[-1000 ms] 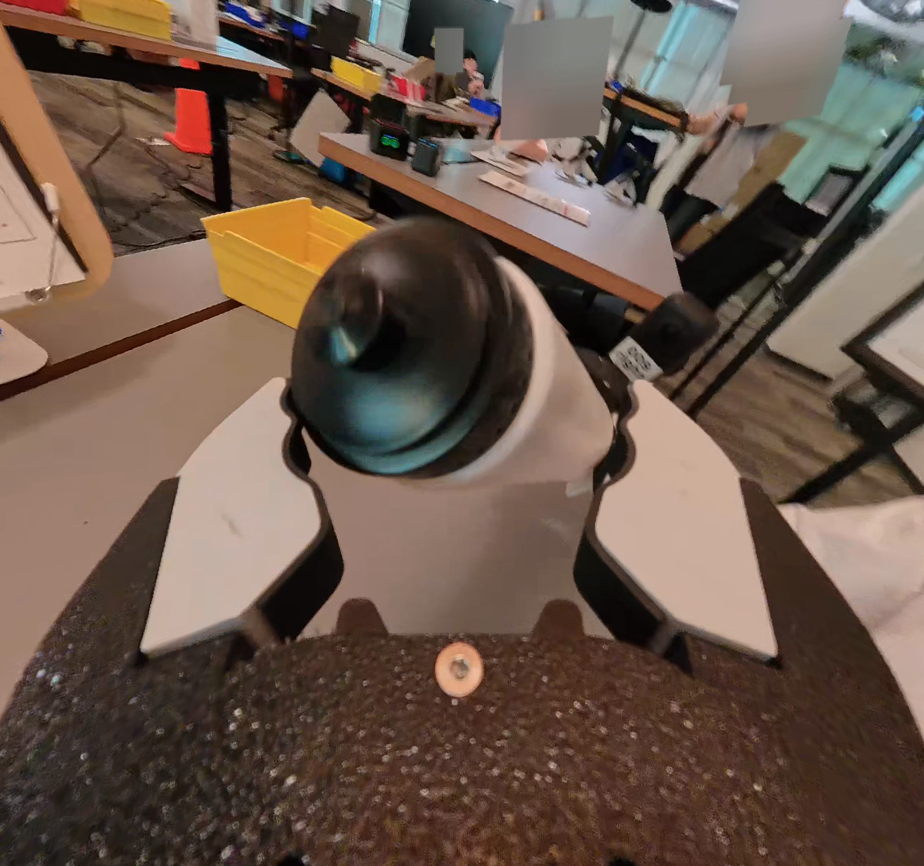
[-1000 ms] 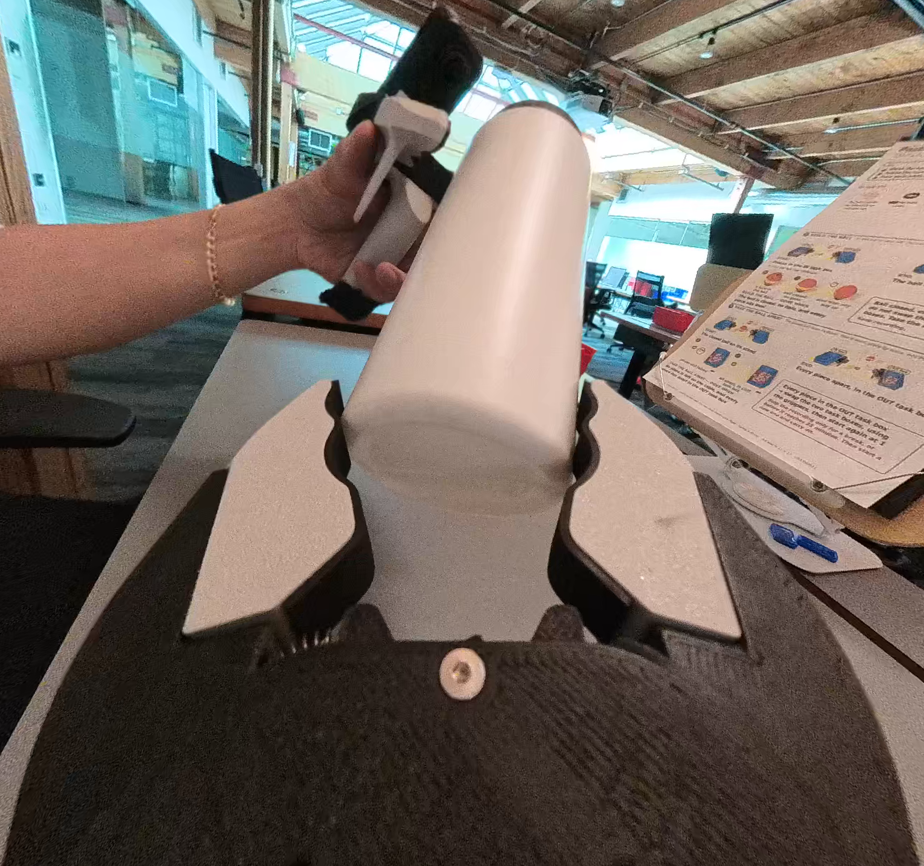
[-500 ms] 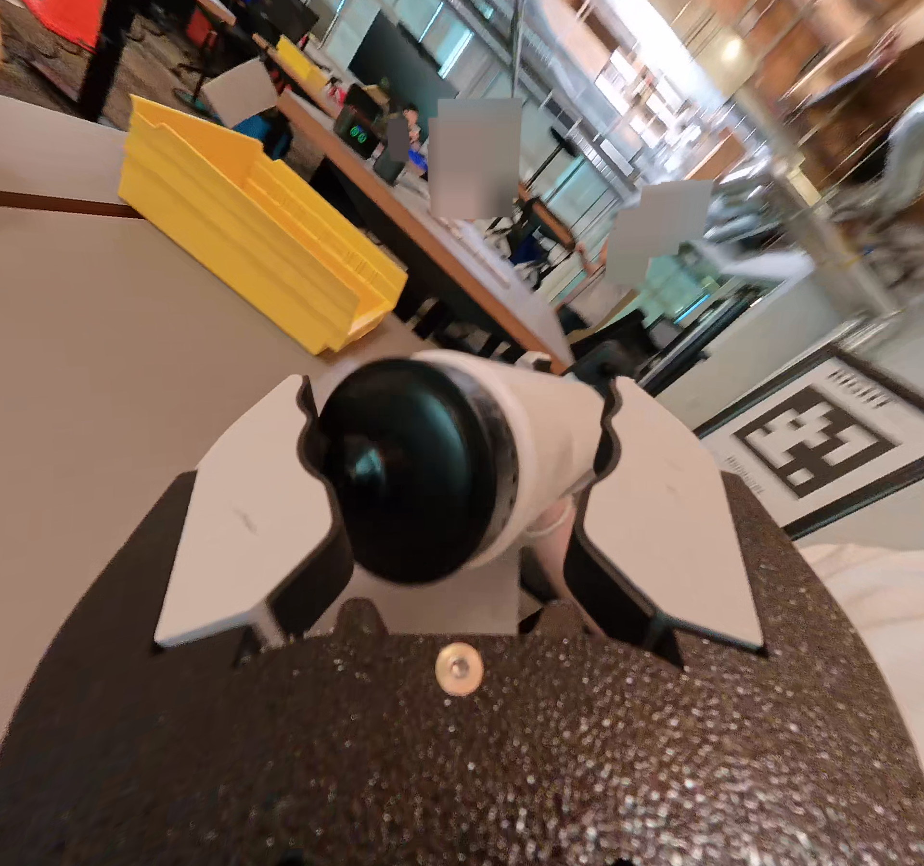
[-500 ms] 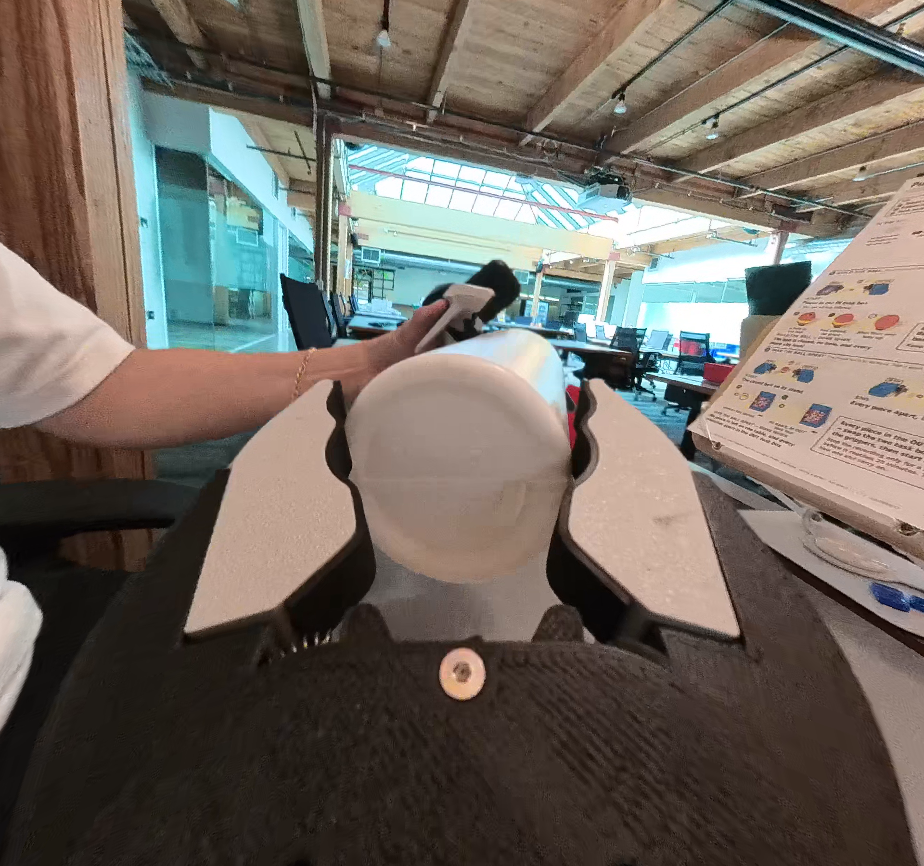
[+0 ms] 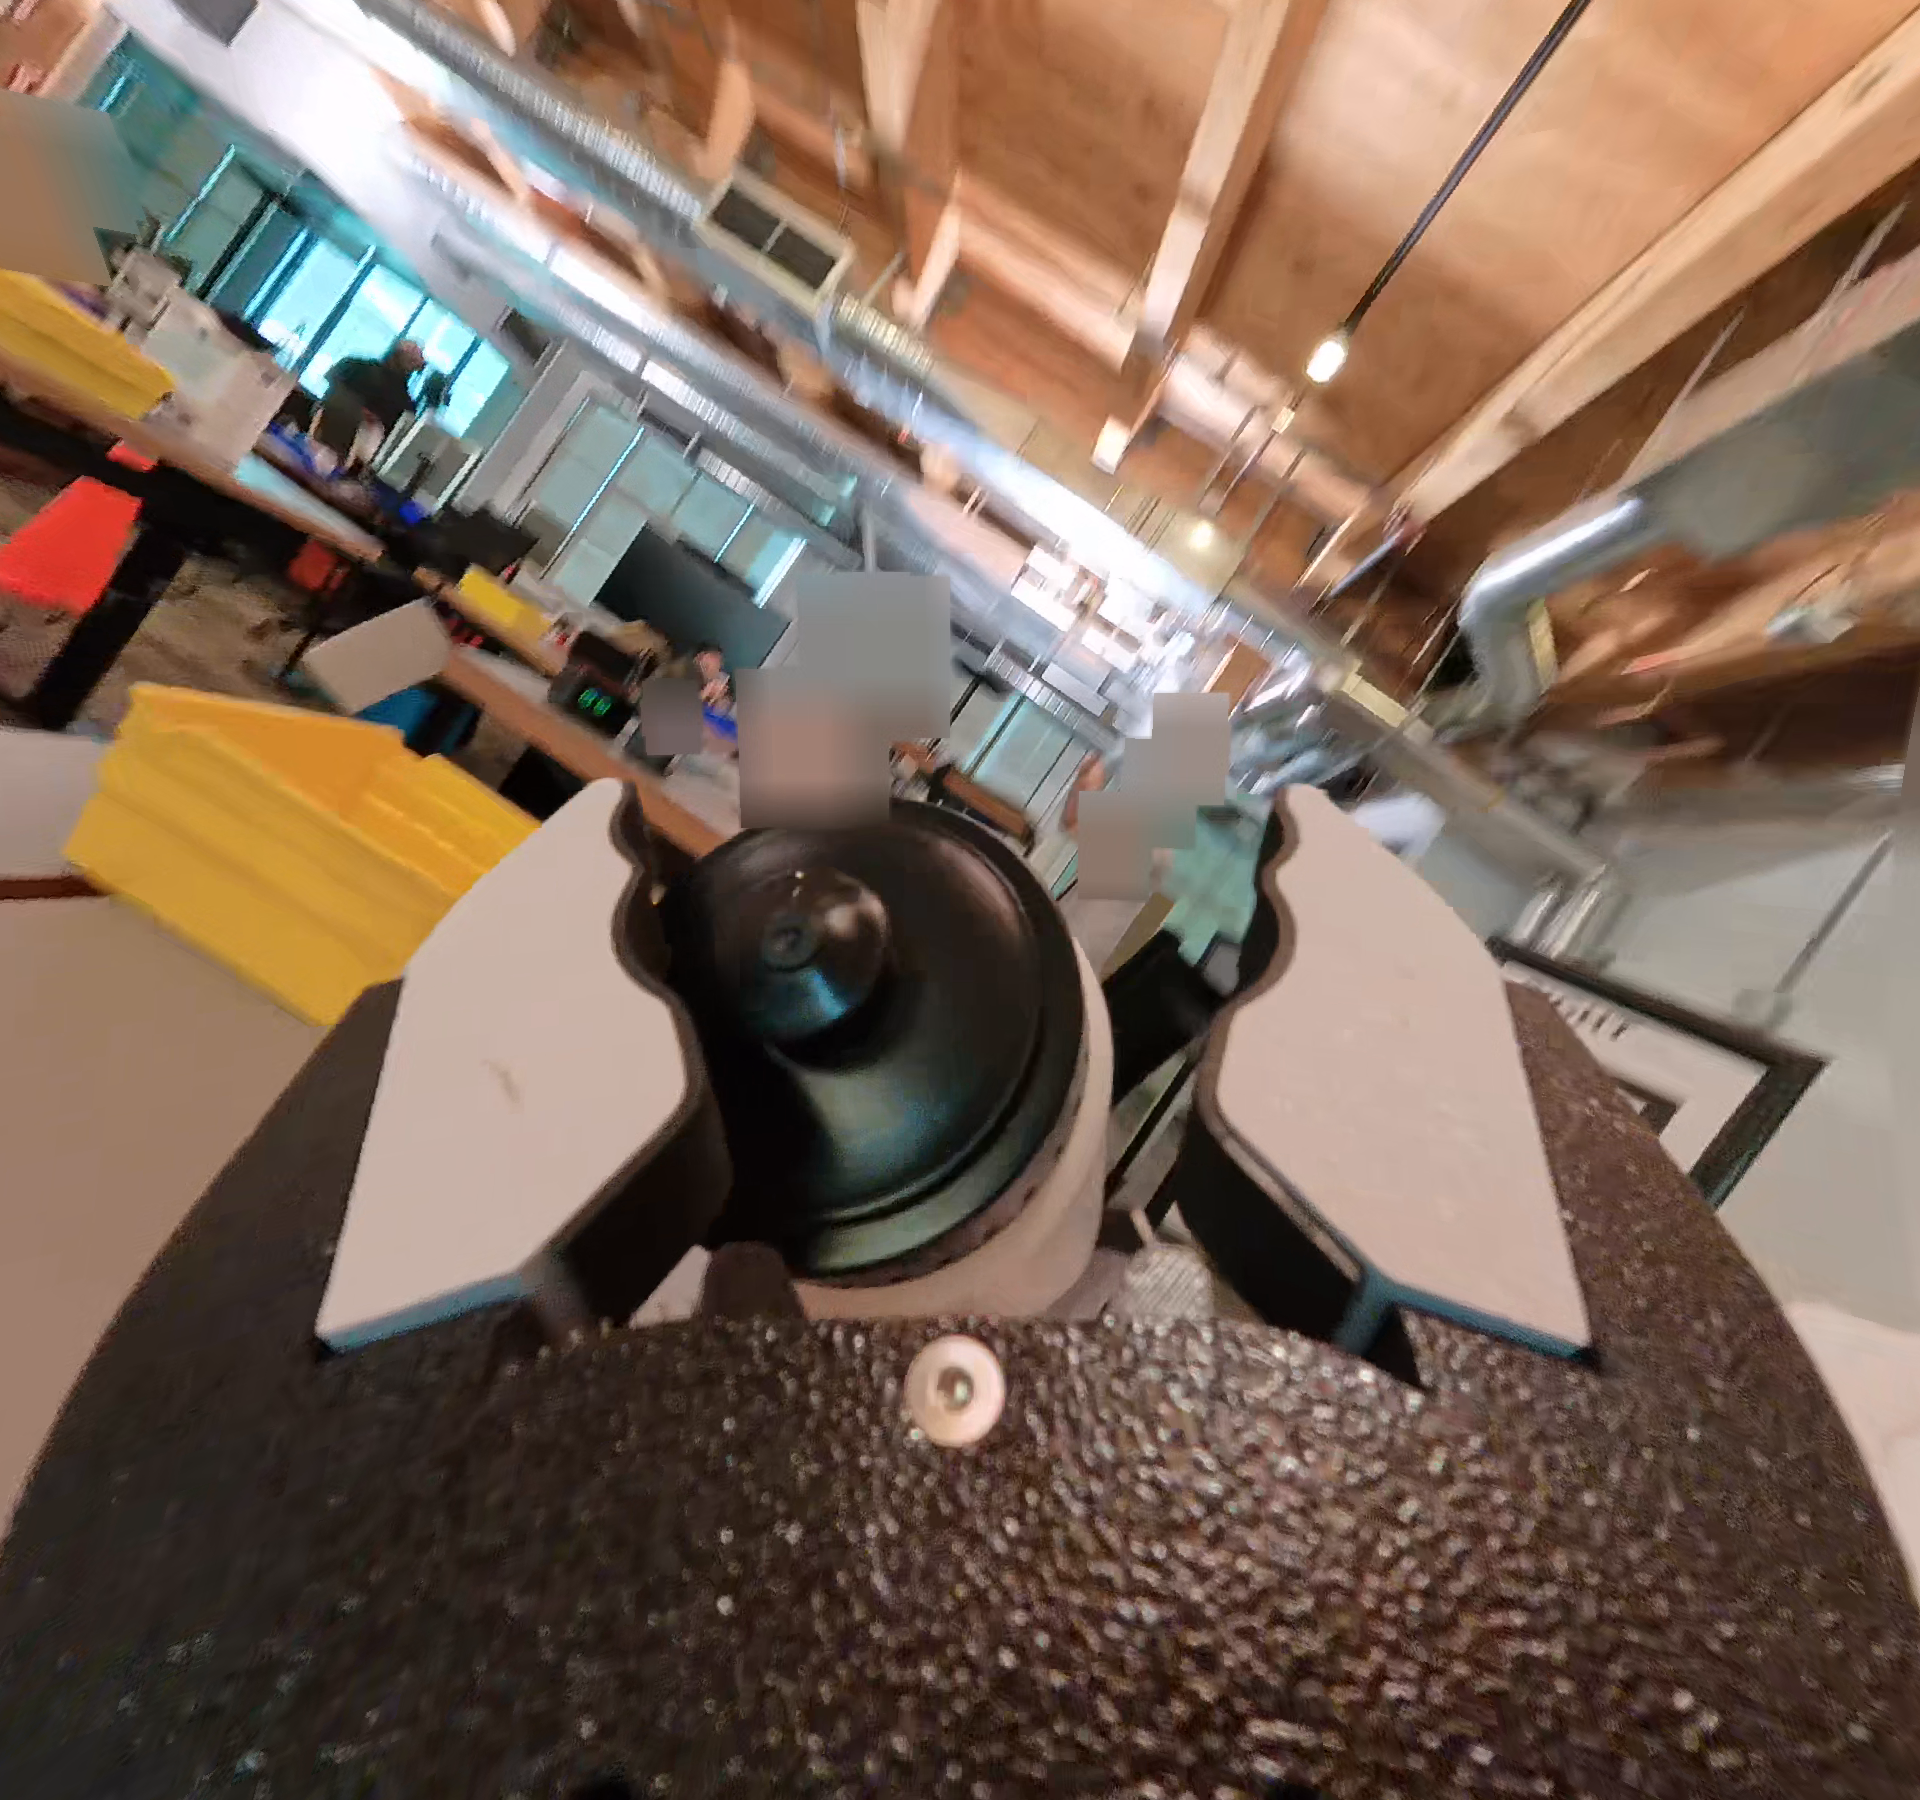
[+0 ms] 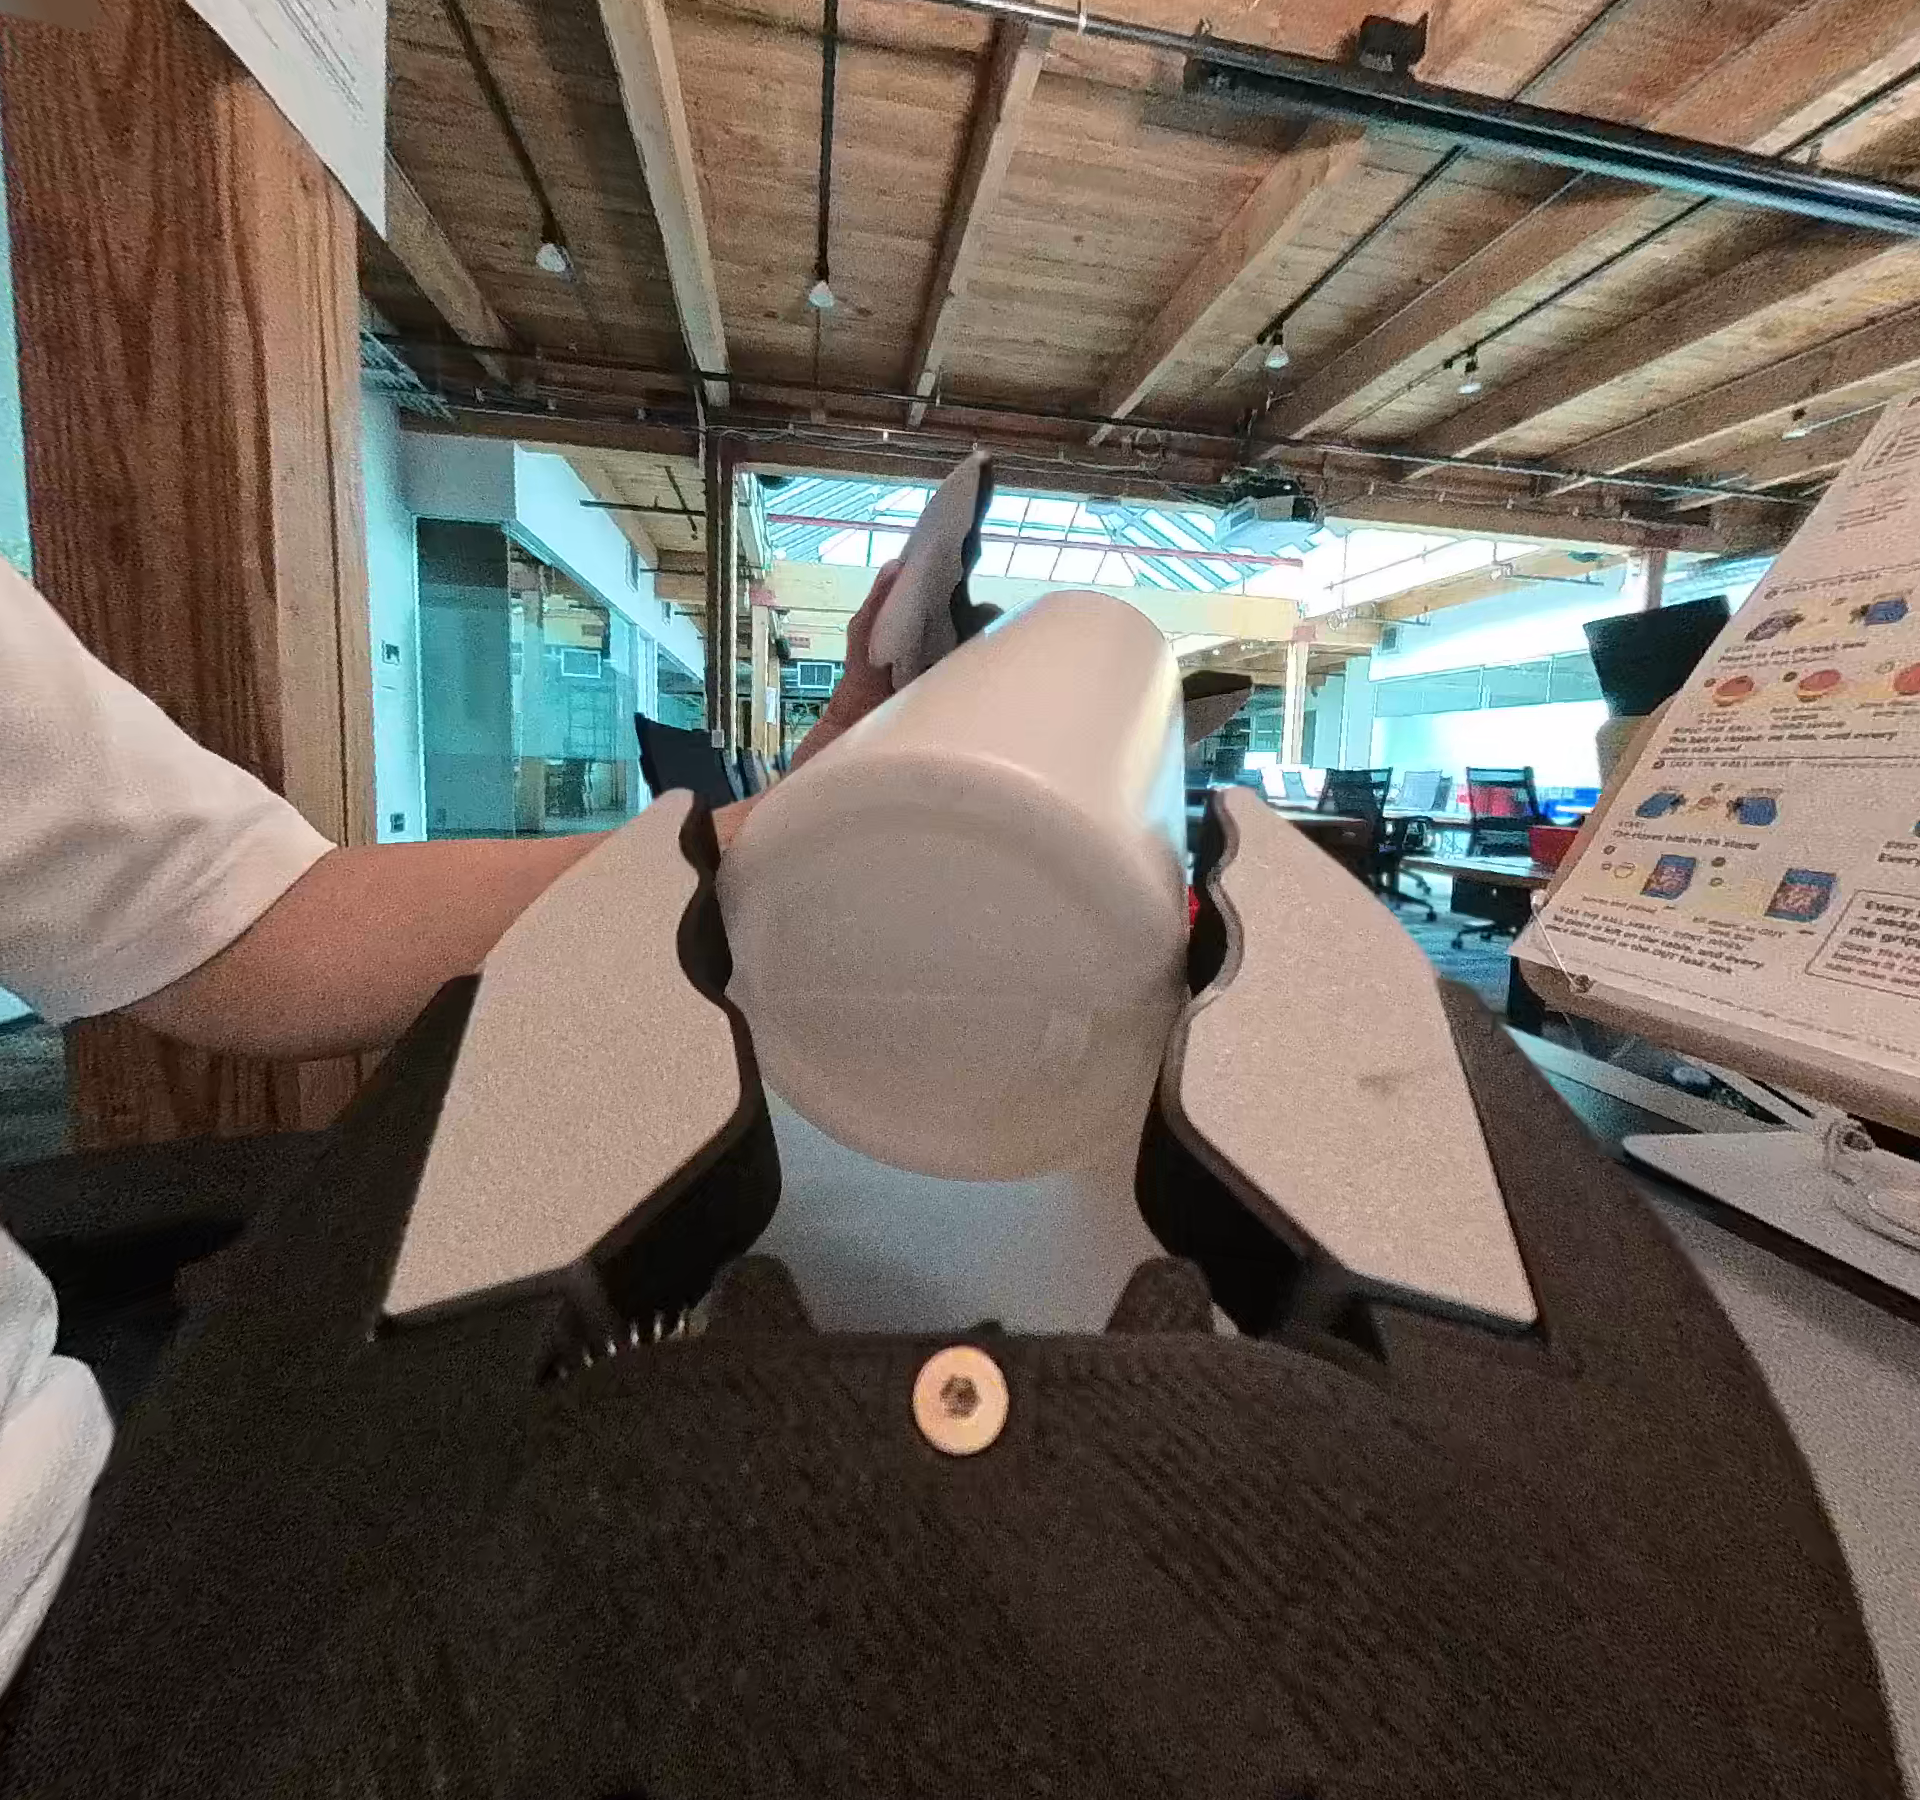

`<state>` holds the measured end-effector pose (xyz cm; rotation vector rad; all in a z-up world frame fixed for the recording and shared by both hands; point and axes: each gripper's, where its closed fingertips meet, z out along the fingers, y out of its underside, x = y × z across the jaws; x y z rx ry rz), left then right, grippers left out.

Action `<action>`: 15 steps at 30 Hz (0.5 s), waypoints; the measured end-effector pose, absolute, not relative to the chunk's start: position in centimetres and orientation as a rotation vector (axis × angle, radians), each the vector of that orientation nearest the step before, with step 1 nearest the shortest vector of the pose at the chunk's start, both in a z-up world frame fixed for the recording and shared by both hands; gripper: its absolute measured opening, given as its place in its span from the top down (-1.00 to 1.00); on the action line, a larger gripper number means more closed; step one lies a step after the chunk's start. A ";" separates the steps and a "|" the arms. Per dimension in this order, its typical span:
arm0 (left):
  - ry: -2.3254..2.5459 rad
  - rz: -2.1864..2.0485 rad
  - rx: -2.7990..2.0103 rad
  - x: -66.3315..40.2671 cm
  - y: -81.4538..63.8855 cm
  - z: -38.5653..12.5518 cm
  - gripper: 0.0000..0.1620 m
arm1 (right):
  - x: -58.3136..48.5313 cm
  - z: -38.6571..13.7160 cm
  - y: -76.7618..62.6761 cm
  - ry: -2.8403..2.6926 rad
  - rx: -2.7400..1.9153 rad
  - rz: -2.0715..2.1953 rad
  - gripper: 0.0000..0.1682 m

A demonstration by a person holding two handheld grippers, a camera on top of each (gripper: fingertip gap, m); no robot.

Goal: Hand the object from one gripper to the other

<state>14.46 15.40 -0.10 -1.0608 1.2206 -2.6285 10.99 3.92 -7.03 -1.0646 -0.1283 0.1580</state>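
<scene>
One white bottle (image 6: pixel 966 877) with a black cap (image 5: pixel 862 1033), held in the air above the tabletop (image 5: pixel 135 1106) between two hand-held grippers. Right hand-held gripper (image 6: pixel 961 909): fingers clamped on the base end. Left hand-held gripper (image 5: pixel 951 929): fingers spread, right one clear of the cap end. Long axis runs gripper to gripper, roughly level. One yellow bin (image 5: pixel 270 836) at the tabletop's far edge; contents not visible.
</scene>
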 end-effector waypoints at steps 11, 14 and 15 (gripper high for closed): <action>0.836 -2.773 -0.868 13.7 15.4 3.0 -0.39 | 11.1 -6.8 3.3 -0.068 -0.894 0.248 -0.05; 0.750 -2.885 -0.787 12.8 15.6 4.0 -0.31 | 11.0 -7.3 3.6 -0.068 -0.902 0.298 -0.04; 0.757 -2.843 -0.785 12.9 15.6 4.0 -0.33 | 11.0 -7.9 4.1 -0.078 -0.944 0.262 -0.05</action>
